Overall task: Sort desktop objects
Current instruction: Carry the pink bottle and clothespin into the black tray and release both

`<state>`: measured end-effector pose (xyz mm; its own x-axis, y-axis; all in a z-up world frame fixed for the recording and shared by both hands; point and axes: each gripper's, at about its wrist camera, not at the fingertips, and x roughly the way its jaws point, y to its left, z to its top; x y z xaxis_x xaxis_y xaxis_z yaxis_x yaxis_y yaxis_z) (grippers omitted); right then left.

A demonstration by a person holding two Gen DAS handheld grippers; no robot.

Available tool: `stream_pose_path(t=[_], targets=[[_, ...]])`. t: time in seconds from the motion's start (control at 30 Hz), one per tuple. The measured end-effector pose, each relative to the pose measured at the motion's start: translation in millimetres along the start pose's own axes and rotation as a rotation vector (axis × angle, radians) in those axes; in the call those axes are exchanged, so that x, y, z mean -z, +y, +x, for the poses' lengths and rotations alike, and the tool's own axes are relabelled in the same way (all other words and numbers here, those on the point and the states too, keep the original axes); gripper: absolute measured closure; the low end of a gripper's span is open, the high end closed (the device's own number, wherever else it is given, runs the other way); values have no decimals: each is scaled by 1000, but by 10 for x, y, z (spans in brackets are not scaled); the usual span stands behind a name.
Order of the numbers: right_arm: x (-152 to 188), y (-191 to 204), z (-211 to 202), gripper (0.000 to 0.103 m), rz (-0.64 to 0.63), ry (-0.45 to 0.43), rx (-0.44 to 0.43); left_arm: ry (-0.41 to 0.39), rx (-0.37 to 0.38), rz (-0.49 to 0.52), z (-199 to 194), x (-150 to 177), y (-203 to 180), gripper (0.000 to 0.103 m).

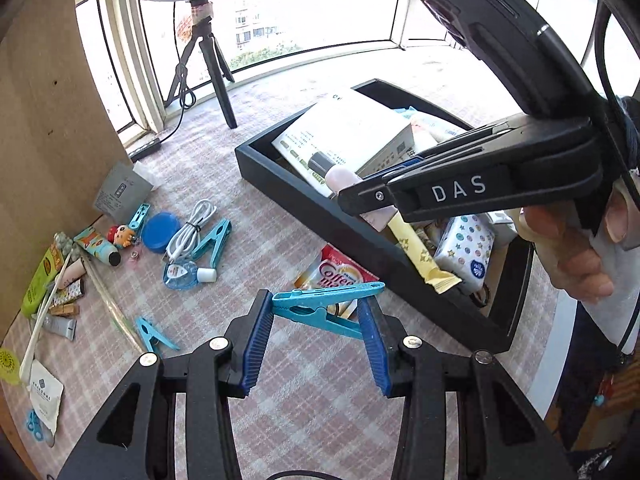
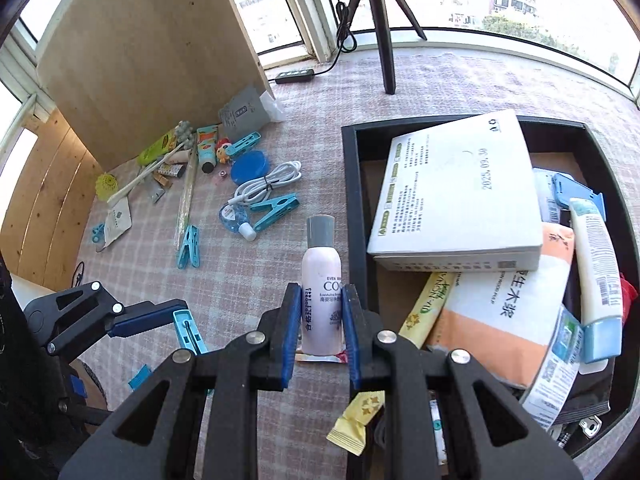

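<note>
While pinched crosswise between blue pads, blue clothes peg (image 1: 326, 307) held in left gripper (image 1: 318, 322), raised just outside near wall of black tray (image 1: 296, 200). Pink bottle (image 2: 323, 292) clamped upright in right gripper (image 2: 320, 320), jaws narrow, beside left wall of tray. White box (image 2: 456, 188) lying inside tray; white cable (image 2: 268, 188) and blue lid (image 2: 249, 168) left of tray.

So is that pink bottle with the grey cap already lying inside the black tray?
No, the pink bottle with the grey cap is clamped in the right gripper, outside the black tray.
</note>
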<state>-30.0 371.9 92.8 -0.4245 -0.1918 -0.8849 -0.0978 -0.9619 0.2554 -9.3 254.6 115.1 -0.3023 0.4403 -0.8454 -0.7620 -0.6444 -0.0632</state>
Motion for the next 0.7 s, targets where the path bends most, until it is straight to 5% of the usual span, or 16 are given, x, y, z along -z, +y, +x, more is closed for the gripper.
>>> stream_pose_path(t=[0.37, 0.7], targets=[[254, -1291, -829, 83, 244, -111, 156, -13, 76, 89, 260, -768, -814, 62], [533, -1957, -1075, 82, 375, -127, 273, -11, 74, 135, 413, -996, -1227, 58]])
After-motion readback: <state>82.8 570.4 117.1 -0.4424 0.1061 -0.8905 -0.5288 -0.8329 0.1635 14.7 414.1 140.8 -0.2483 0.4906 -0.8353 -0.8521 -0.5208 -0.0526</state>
